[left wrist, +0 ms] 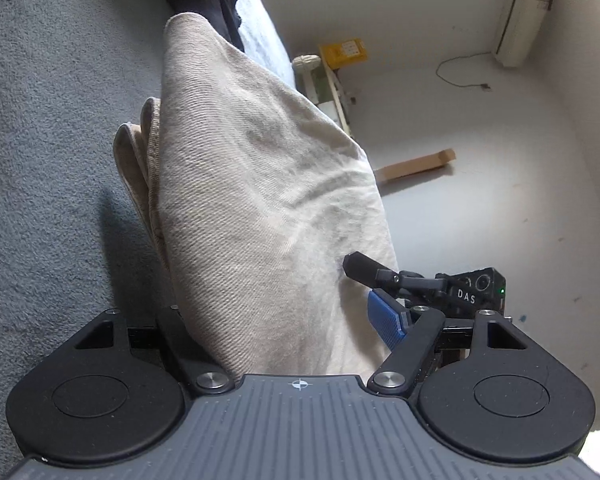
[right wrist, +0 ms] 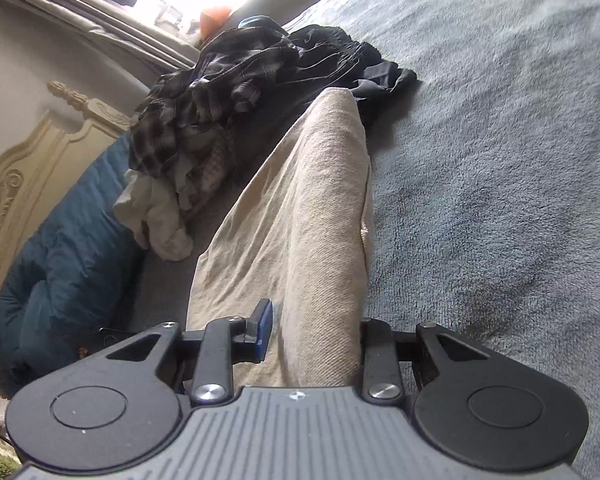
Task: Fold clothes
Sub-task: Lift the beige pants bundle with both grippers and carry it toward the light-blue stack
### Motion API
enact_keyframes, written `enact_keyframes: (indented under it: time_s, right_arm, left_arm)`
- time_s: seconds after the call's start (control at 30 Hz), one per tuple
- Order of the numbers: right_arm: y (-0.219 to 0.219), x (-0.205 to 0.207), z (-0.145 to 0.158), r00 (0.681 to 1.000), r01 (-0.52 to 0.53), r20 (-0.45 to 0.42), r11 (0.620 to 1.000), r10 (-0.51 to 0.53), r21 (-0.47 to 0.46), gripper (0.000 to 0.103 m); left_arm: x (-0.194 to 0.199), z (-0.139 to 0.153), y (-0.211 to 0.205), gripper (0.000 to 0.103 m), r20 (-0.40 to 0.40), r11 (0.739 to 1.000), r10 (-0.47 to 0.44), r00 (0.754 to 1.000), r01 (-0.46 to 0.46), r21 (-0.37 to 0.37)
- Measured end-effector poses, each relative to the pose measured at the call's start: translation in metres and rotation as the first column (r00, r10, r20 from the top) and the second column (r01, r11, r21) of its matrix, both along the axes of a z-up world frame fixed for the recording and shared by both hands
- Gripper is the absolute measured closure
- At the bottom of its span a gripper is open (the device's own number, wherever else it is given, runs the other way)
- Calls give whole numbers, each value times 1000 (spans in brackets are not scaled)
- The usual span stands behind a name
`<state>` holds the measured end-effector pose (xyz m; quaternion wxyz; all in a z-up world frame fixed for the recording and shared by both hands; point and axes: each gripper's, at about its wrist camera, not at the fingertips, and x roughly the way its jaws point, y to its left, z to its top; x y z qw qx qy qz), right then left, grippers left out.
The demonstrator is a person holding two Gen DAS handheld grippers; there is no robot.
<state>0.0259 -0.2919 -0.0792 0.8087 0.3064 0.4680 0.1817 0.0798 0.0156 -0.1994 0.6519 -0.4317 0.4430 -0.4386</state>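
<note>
Clamping one beige twill garment (left wrist: 252, 184) between them, the left gripper (left wrist: 300, 332) and right gripper (right wrist: 312, 332) each held a fold of it, cloth filling both jaws. Ahead, it draped onto the grey-blue blanket (right wrist: 500, 160). Beyond its far end lay a plaid shirt (right wrist: 204, 108) and dark clothes (right wrist: 348, 60).

Cloth (right wrist: 300, 216) lying on the bed blanket (right wrist: 500, 160), clothes pile (right wrist: 220, 92) beyond it to the left
</note>
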Motion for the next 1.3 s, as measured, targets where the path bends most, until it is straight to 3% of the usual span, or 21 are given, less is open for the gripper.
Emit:
enact_keyframes:
  time_s: [0.17,0.37,0.57,0.9,1.17,1.3]
  right_arm:
    - [22,5,15,1000,-27,-16,997,26,-76,72]
    - [25,12,-9,1000,0,-16,1000,0,26,72]
    - [25,17,-18,997,-64,-28,996,66,62,72]
    - [-27,6,-11,996,-89,23,984,86,153,72]
    - [-95,-4,6,987,-73,156,949,26,307,72]
    - [-130,-16,1,982,-27,185,922,-49,386,72]
  left_arm:
    - [1,-7,13,29,-9,999,-10,1000,9,-40]
    - [-7,-4,23,29,11,999,41,999,-42,20]
    - [-19,4,19,29,7,994,75,997,-75,78]
    - [-8,42,-27,29,36,984,43,998,-48,172]
    - [12,118,-96,29,146,938,-74,987,19,346]
    - [15,129,-147,29,152,904,-165,974,88,417]
